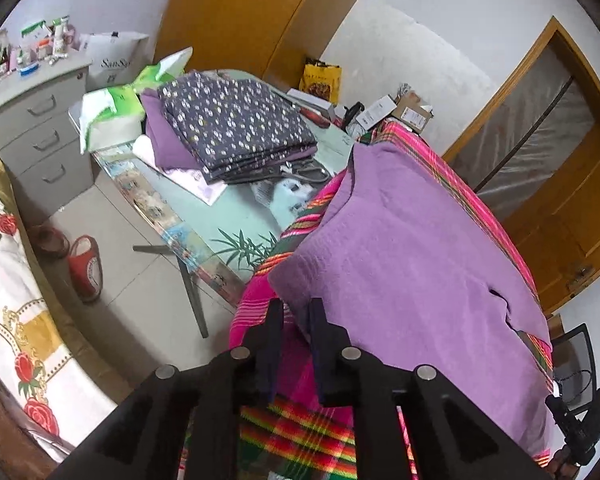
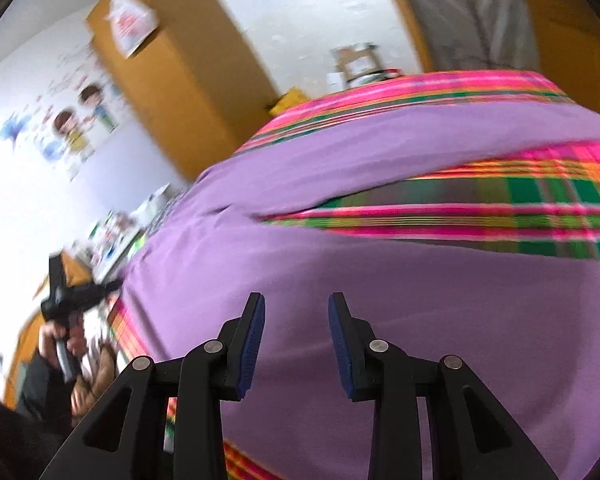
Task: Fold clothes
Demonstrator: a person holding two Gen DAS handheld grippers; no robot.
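A purple garment lies spread on a bright plaid cloth that covers the table. My left gripper sits at the garment's near left corner, its fingers slightly apart, with the cloth edge at the tips; whether it pinches the fabric is unclear. In the right wrist view the same purple garment fills the frame, with a strip of plaid cloth showing between its parts. My right gripper hovers over the garment, open and empty. The left gripper shows at the far left of that view.
A stack of folded clothes, topped by a dark floral piece, sits on the glass table beyond the plaid cloth. A grey drawer unit, a bed with rose print, red slippers and a wooden door surround it.
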